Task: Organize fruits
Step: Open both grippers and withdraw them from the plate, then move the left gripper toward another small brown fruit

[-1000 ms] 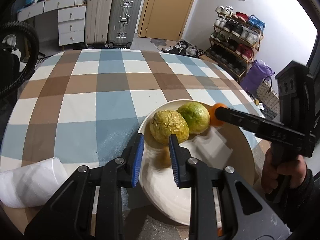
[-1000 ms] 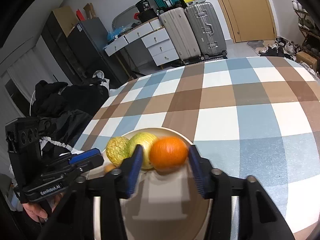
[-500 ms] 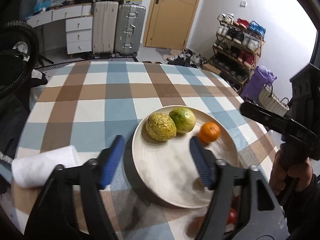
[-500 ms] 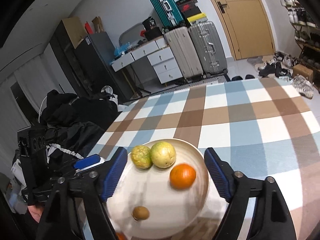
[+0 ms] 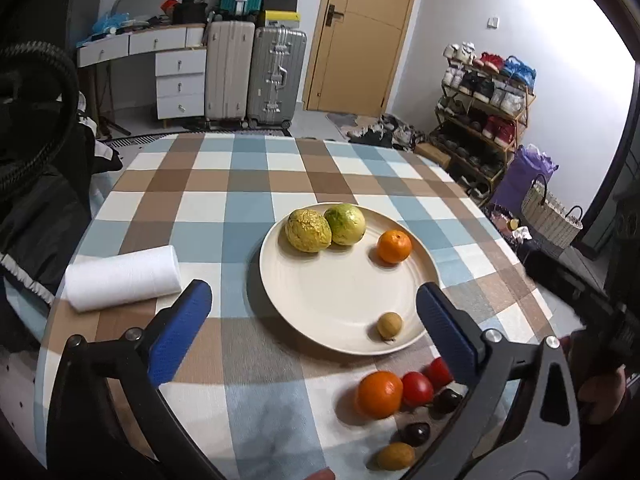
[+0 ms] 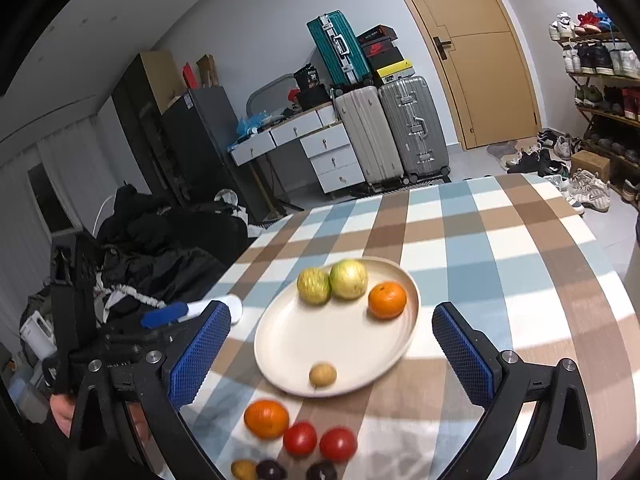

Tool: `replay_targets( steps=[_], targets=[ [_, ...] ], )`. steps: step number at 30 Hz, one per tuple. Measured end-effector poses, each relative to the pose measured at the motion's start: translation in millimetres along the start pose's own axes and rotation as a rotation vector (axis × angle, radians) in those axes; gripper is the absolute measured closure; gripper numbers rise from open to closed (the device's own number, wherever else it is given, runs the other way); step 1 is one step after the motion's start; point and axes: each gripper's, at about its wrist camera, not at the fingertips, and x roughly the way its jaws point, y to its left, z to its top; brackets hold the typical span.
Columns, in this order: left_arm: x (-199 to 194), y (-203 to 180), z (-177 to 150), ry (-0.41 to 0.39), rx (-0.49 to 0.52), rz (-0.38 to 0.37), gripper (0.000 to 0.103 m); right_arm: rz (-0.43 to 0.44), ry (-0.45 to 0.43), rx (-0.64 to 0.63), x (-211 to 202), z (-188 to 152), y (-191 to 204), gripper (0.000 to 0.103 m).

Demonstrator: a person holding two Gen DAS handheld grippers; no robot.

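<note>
Jaws on both tools stand wide apart and empty. A second ago the right gripper point(image 6: 332, 354) was closed around the orange point(image 6: 387, 300) and the left gripper point(image 5: 316, 332) was pinched nearly shut over the cream plate point(image 5: 320, 320); both have since let go and drawn back toward the near edge of the checked table point(image 5: 224, 200). That orange now rests free on the plate's far right, and a small tan fruit point(image 5: 389, 325) lies near the plate's front rim — two deliveries finished, by the look of it. The wrinkled yellow fruit point(image 5: 308, 230) and the green fruit point(image 5: 345, 219) sit touching each other at the back of the plate.

What remains is the loose cluster on the cloth just in front of the plate: a second orange point(image 5: 379, 394), two red tomatoes point(image 6: 318, 440), two dark round fruits point(image 5: 416, 433) and a small yellow-brown one point(image 5: 395, 456). I judge the job roughly a third done, with that cluster next.

Both tools are held level above the table's near edge, fingers pointing forward over the plate, the left beside a white roll point(image 5: 122, 278). A hand point(image 5: 596, 396) grips the right tool's handle at the left view's edge
</note>
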Motion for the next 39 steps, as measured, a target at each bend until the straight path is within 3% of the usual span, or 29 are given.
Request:
replay_targets(
  steps=[16, 26, 36, 39],
  targets=[
    [-38, -22, -49, 0.035, 0.032, -0.005, 0.001, -0.043, -0.01, -0.039, -42, -51, 22, 0.0],
    [-26, -22, -87, 0.131, 0.045, -0.053, 0.001, -0.111, 0.043, -0.061, -47, -81, 23, 0.0],
    [-9, -36, -116, 0.206, 0.12, -0.084, 0.001, -0.134, 0.078, -0.063, -49, -98, 21, 0.0],
    [-6, -41, -119, 0.21, 0.142, -0.108, 0.006, -0.136, 0.085, -0.059, -48, -101, 19, 0.0]
  ],
)
